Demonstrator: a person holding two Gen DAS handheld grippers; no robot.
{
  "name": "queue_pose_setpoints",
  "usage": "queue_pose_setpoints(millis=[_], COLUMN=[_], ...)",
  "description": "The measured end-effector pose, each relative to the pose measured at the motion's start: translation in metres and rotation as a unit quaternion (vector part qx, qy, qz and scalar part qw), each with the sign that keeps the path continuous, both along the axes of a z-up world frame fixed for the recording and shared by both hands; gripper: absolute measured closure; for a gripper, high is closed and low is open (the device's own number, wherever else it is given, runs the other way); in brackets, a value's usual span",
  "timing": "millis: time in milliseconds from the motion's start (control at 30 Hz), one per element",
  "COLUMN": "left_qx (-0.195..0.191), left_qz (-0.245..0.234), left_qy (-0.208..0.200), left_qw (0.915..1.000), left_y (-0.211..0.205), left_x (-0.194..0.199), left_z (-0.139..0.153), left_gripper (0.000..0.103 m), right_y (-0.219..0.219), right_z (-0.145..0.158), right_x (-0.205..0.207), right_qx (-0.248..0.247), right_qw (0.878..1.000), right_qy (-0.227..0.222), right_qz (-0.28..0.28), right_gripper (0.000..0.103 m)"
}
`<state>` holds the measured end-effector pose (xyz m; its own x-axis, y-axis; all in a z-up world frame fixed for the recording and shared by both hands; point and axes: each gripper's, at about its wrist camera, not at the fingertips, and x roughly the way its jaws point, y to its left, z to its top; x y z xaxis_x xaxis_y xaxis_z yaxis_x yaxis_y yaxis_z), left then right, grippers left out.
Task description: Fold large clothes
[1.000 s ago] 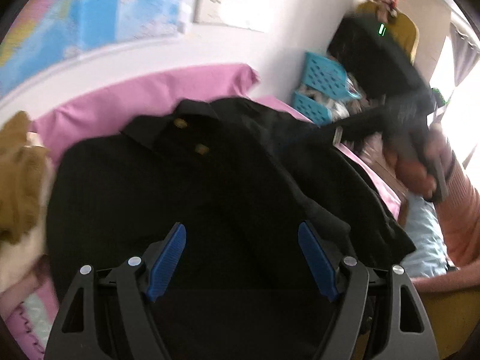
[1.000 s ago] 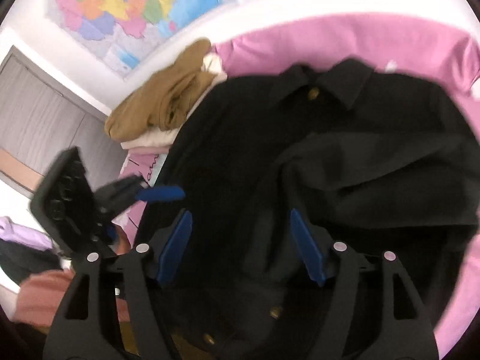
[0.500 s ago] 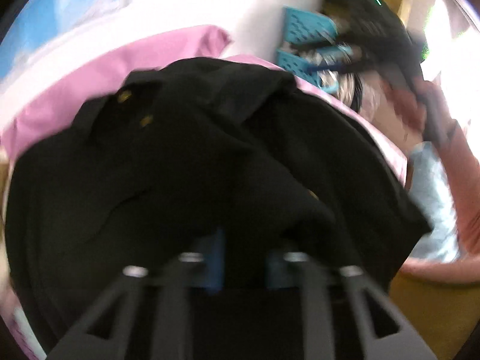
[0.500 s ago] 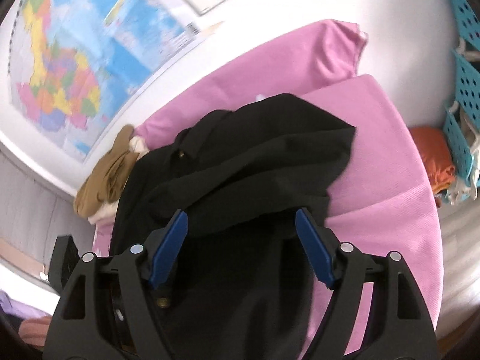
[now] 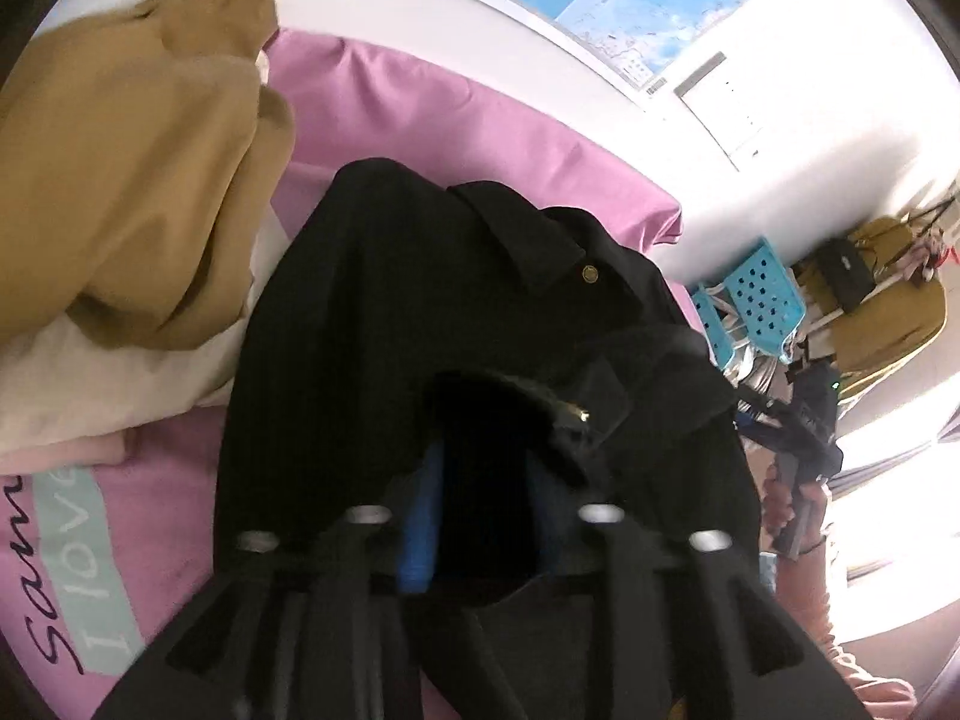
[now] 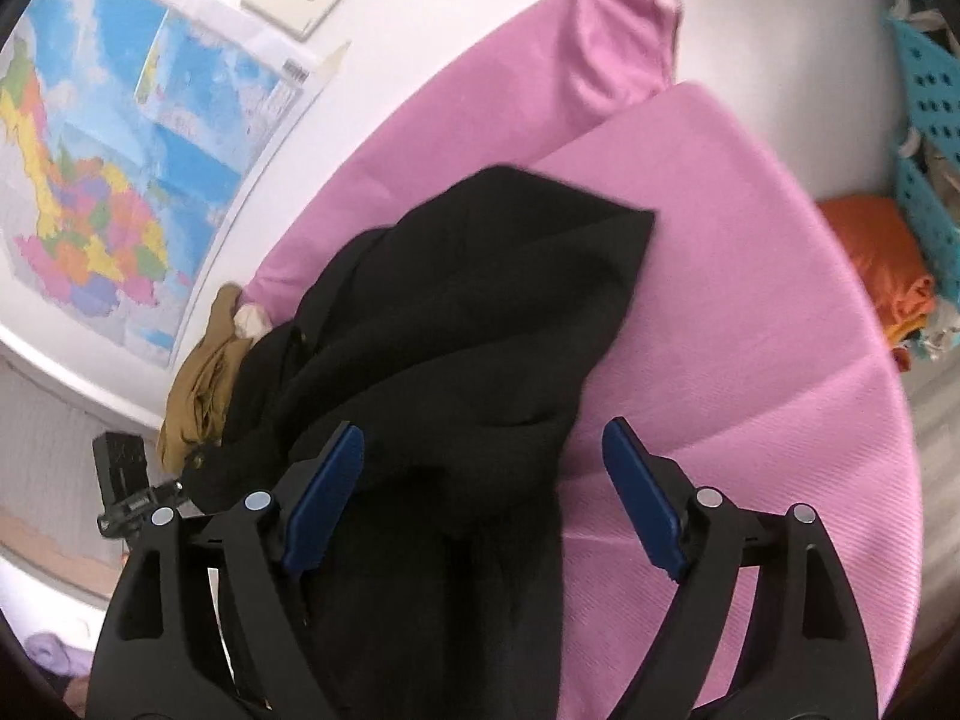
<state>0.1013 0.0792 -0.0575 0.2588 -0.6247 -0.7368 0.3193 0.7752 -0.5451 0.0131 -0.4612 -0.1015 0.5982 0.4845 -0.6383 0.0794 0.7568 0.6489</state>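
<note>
L gripper (image 5: 480, 516) clamped on black coat (image 5: 480, 330) fabric. R gripper (image 6: 480, 504) jaws apart over coat hem. Teal baskets (image 6: 924, 90) far right of R gripper, contents unclear; orange cloth (image 6: 870, 264) beside them.

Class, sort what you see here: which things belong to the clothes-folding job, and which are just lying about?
Part of the job:
black coat
left tongs, gripping coat cloth
right tongs, open
pink sheet

Lying about:
tan garment
wall map
blue baskets
orange cloth

Coat (image 5: 372, 324) on bed (image 6: 750, 312), clothes pile (image 5: 120, 192) left
</note>
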Motion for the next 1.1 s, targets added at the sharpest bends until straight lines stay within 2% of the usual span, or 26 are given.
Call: queue_pose_setpoints(millis=[33,100,133,167,233,300,333,367,433,467,500,533,567,667,733,800,833,867,900,967,1000,1033,1100], left_qx=[-0.007,-0.013,-0.01,-0.001,0.007,0.014,0.02,0.022,0.016,0.008,0.003,0.002,0.003,0.008,0.009,0.029,0.042,0.053,0.071,0.097,0.103,0.104,0.102], left_qz=[0.0,-0.009,-0.017,-0.023,-0.032,-0.034,-0.03,-0.025,-0.014,-0.009,-0.006,0.003,0.008,-0.005,-0.024,-0.051,-0.065,-0.079,-0.088,-0.092,-0.091,-0.088,-0.07], left_qy=[0.0,-0.008,-0.012,-0.016,-0.017,-0.02,-0.022,-0.023,-0.023,-0.024,-0.025,-0.033,-0.044,-0.089,-0.107,-0.122,-0.126,-0.128,-0.123,-0.101,-0.082,-0.062,-0.037], left_qw=[1.0,0.9998,0.9997,0.9996,0.9993,0.9991,0.9991,0.9992,0.9995,0.9996,0.9997,0.9994,0.999,0.996,0.9939,0.9908,0.989,0.9873,0.9859,0.9859,0.9871,0.9888,0.9916], left_y=[0.001,-0.002,-0.002,-0.007,-0.017,-0.026,-0.027,-0.028,-0.022,-0.018,-0.014,-0.007,-0.004,-0.002,-0.006,-0.02,-0.028,-0.037,-0.048,-0.058,-0.062,-0.062,-0.059], left_x=[-0.001,-0.002,-0.003,-0.003,-0.002,0.003,0.005,0.008,0.013,0.014,0.015,0.014,0.013,0.0,-0.009,-0.019,-0.022,-0.025,-0.024,-0.016,-0.01,-0.002,0.013], left_z=[0.0,0.002,0.002,0.003,0.002,-0.003,-0.004,-0.004,-0.002,0.0,0.002,0.008,0.012,0.029,0.036,0.037,0.036,0.033,0.026,0.012,0.004,-0.004,-0.016], left_gripper=[0.035,0.034,0.034,0.034,0.034,0.034,0.034,0.035,0.035,0.033,0.031,0.024,0.021,0.018,0.013,0.012,0.012,0.012,0.014,0.04,0.065,0.079,0.084], right_y=[0.004,0.01,0.013,0.014,0.014,0.013,0.013,0.015,0.019,0.027,0.035,0.043,0.054,0.078,0.089,0.098,0.1,0.101,0.101,0.101,0.1,0.097,0.098], right_z=[-0.002,-0.003,-0.002,-0.001,0.003,0.008,0.01,0.016,0.029,0.037,0.044,0.048,0.052,0.047,0.036,0.022,0.018,0.013,0.012,0.017,0.021,0.027,0.034], right_x=[0.002,0.005,0.005,0.005,0.001,-0.007,-0.009,-0.016,-0.027,-0.031,-0.034,-0.035,-0.033,-0.022,-0.013,-0.003,-0.001,0.001,0.002,-0.002,-0.006,-0.013,-0.022], right_qx=[-0.005,-0.005,-0.011,-0.023,-0.044,-0.077,-0.094,-0.129,-0.182,-0.211,-0.234,-0.255,-0.279,-0.333,-0.365,-0.397,-0.4,-0.4,-0.399,-0.39,-0.391,-0.387,-0.378], right_qw=[1.0,1.0,1.0,0.999,0.999,0.996,0.995,0.991,0.983,0.976,0.97,0.964,0.955,0.934,0.92,0.905,0.903,0.902,0.903,0.907,0.906,0.907,0.909], right_qy=[0.003,0.002,-0.001,-0.001,-0.007,-0.01,-0.006,-0.009,-0.03,-0.045,-0.06,-0.074,-0.086,-0.101,-0.094,-0.08,-0.076,-0.073,-0.071,-0.074,-0.079,-0.088,-0.093], right_qz=[0.005,0.019,0.023,0.023,0.03,0.033,0.03,0.017,0.005,0.015,0.024,0.034,0.049,0.083,0.11,0.129,0.136,0.143,0.145,0.143,0.141,0.144,0.152], right_gripper=[0.022,0.034,0.053,0.065,0.074,0.074,0.064,0.048,0.034,0.03,0.03,0.028,0.024,0.021,0.021,0.027,0.036,0.052,0.06,0.085,0.091,0.094,0.095])
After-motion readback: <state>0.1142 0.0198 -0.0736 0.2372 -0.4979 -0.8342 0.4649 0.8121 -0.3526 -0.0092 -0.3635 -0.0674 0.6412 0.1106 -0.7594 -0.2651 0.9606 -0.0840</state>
